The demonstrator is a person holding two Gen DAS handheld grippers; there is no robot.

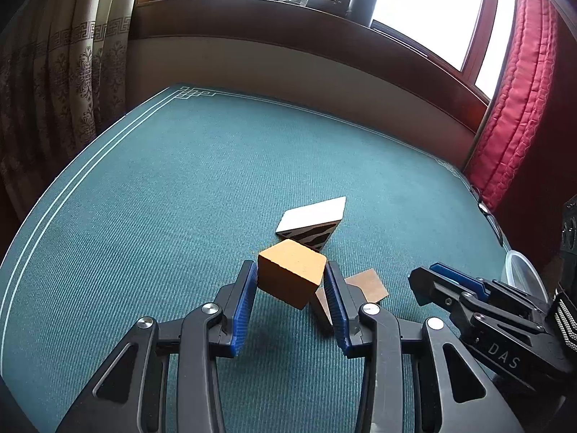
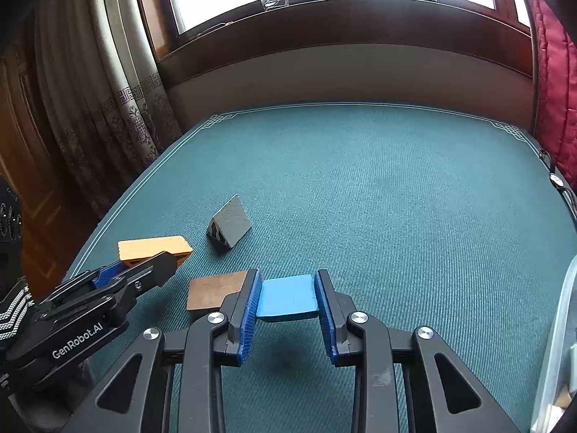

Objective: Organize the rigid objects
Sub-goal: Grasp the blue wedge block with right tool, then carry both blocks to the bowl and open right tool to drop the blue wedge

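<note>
Holding one block apiece, both grippers hung just above the green bench [image 2: 396,180]. The left gripper [image 1: 290,281] had its fingers pinching an orange block [image 1: 290,276] across its sides, the block tilted and lifted clear of the cloth. The right gripper [image 2: 286,296] had its fingers pressed onto a flat blue block [image 2: 286,297], also off the surface, judging by the shadow beneath it. A brown block [image 2: 212,290] lay on the bench between the two grippers, close beside the blue one, and a dark wedge [image 2: 230,229] with a white face sat a little farther back. A clear container [image 1: 523,278] showed at the right edge of the bench, probably where the pieces belonged.

To do this step well, the right side should probably carry the blue block over the container rim first, keeping it level, and release only once it was low inside. The orange block was gripped askew, so a firm squeeze and a slow, steady transfer would guard against it twisting out. Crossing paths near the brown block risked a knock.
</note>
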